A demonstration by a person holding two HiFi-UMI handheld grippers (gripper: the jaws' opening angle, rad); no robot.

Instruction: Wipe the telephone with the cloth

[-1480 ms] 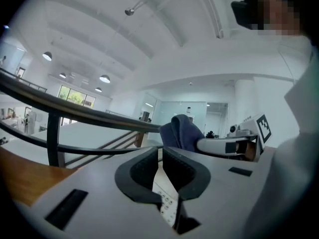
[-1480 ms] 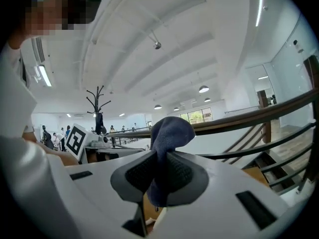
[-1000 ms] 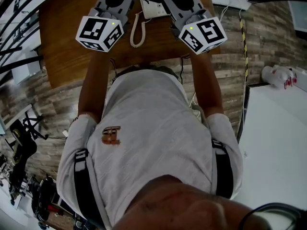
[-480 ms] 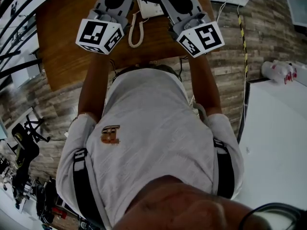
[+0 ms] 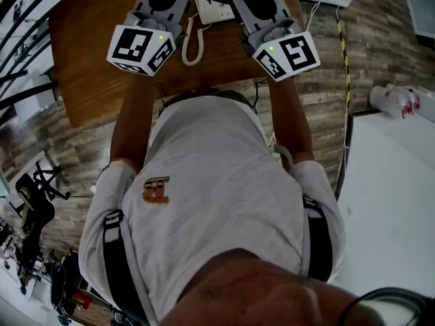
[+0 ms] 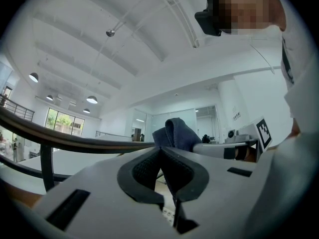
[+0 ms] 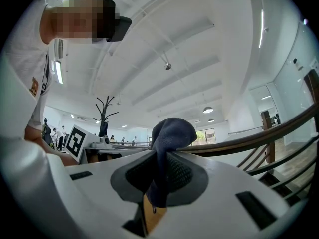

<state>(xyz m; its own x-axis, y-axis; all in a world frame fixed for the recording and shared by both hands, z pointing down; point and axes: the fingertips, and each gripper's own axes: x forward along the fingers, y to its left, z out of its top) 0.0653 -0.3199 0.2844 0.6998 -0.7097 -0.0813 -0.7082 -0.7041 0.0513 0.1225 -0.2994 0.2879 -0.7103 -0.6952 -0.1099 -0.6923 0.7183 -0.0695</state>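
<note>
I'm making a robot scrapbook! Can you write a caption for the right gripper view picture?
The right gripper shut on a dark blue cloth, with a white ceiling overhead.

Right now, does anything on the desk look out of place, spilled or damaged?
Nothing looks spilled or broken. The one oddity: the dark cloth is bunched into a wad, pinched by both the left hand-held gripper and the right hand-held gripper. The coiled cord of the telephone trails loose.

left gripper (image 6: 160,156) | jaws clamped on dark-blue cloth (image 6: 177,133) | cloth bunched above
</note>
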